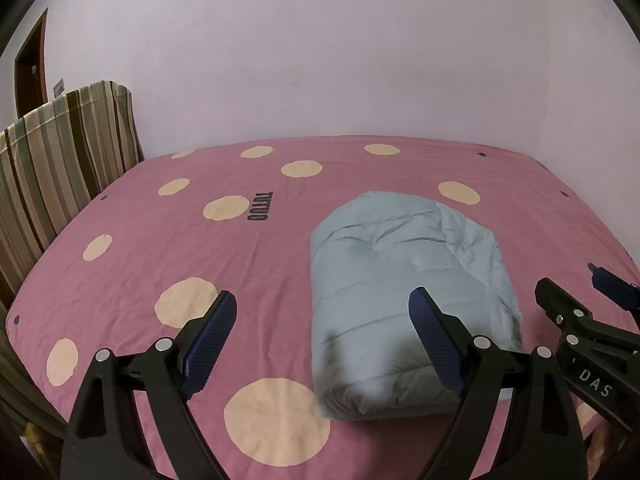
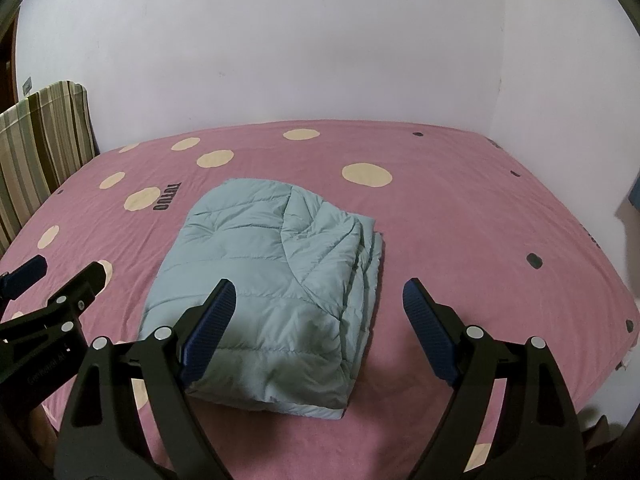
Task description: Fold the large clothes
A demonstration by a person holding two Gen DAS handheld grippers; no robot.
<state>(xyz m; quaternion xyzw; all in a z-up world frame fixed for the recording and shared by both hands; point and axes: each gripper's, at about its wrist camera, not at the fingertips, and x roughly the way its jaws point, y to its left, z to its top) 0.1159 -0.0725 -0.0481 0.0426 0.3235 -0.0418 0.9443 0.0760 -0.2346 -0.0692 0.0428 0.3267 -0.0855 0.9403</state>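
The bed (image 2: 460, 240), covered in a pink sheet with cream dots, fills the space ahead of both grippers and gives a wide, flat, soft surface, which is likely why the folding is done here. A plain wall rises behind it, and a striped cloth (image 1: 60, 152) hangs over something at the far left, well away from the work.

The jacket (image 2: 272, 280), a pale blue quilted one, lies on the sheet as a compact thick bundle. It sits just ahead of the right gripper (image 2: 318, 336), under and beyond that gripper's left finger, and ahead and to the right of the left gripper (image 1: 324, 340). Its rounded folded edge faces the grippers, while the stacked loose layers show along its right side. Judging by that shape, the folding looks finished or nearly so; the padding probably keeps the bundle puffy, so it may spring open a little if left unpressed.

Both grippers hang above the near edge of the bed, side by side and close together, each showing in the other's view. Each has its fingers spread wide and grips nothing; neither touches the jacket. Held back and released like this, they seem to be leaving the bundle to rest.
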